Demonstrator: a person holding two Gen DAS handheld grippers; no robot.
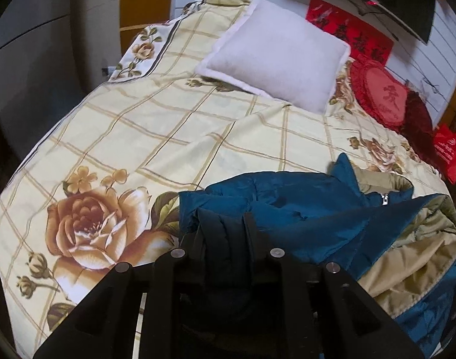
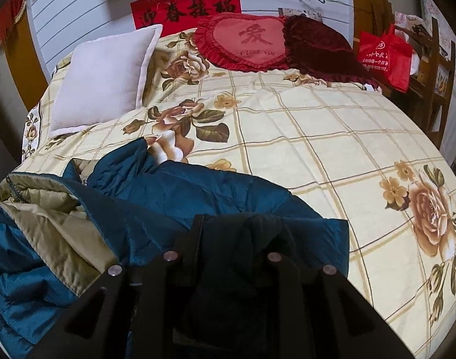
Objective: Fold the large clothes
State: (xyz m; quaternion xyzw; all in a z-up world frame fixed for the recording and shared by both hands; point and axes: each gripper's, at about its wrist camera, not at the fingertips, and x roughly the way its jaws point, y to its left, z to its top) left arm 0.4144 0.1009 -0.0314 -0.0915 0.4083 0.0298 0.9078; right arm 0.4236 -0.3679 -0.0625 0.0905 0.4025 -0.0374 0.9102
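A teal quilted jacket (image 1: 302,203) with beige lining (image 1: 407,269) lies crumpled on the near part of the bed. In the left wrist view it fills the lower right, and my left gripper (image 1: 225,224) is shut on a dark fold at its left edge. The right wrist view shows the same jacket (image 2: 174,191) at the lower left, its lining (image 2: 48,224) turned outward. My right gripper (image 2: 237,233) is shut on a dark bunch of the jacket at its right edge; the cloth hides most of the right finger.
The bed carries a cream checked sheet with roses (image 2: 317,137). A white pillow (image 2: 102,80) and a red heart cushion (image 2: 252,42) lie at the head. A red bag (image 2: 386,56) hangs on wooden furniture (image 2: 437,68) beside the bed on the right.
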